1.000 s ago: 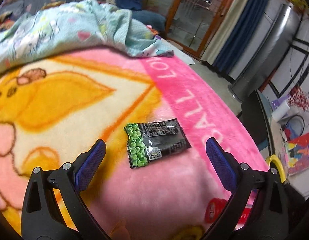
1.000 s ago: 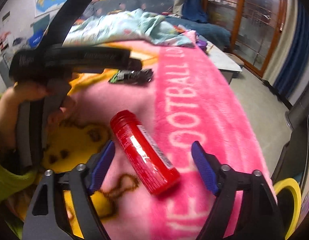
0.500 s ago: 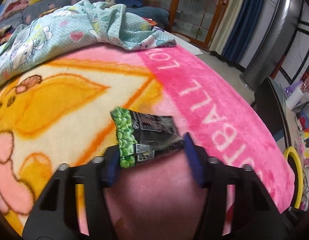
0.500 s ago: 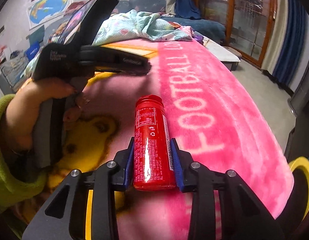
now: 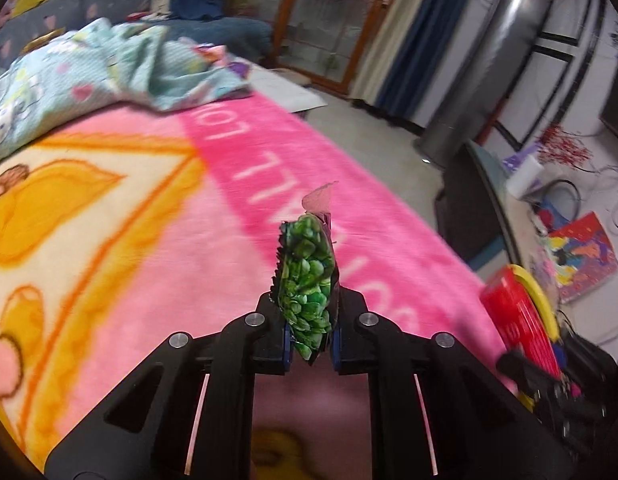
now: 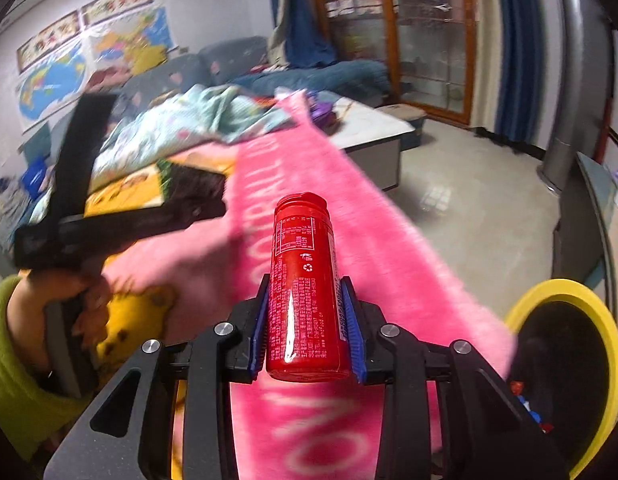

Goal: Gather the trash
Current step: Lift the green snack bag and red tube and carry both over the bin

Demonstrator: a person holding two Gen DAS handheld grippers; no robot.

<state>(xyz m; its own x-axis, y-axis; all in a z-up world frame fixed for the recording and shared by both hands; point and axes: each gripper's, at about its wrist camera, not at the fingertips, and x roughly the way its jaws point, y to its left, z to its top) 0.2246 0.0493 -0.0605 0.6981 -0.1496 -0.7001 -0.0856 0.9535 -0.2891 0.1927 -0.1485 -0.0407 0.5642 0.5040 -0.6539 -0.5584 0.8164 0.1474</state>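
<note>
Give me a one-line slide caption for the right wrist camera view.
Right gripper clamps a red bottle above the pink blanket, with a yellow-rimmed bin at lower right.

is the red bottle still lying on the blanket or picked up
Picked up: the red bottle sits clamped between the right gripper's pads, lifted clear of the pink blanket.

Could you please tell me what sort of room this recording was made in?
Most likely a lived-in bedroom or bed-sitting room at home: a bed under a pink fleece blanket, a crumpled light-blue quilt, and wall maps above a sofa.
</note>
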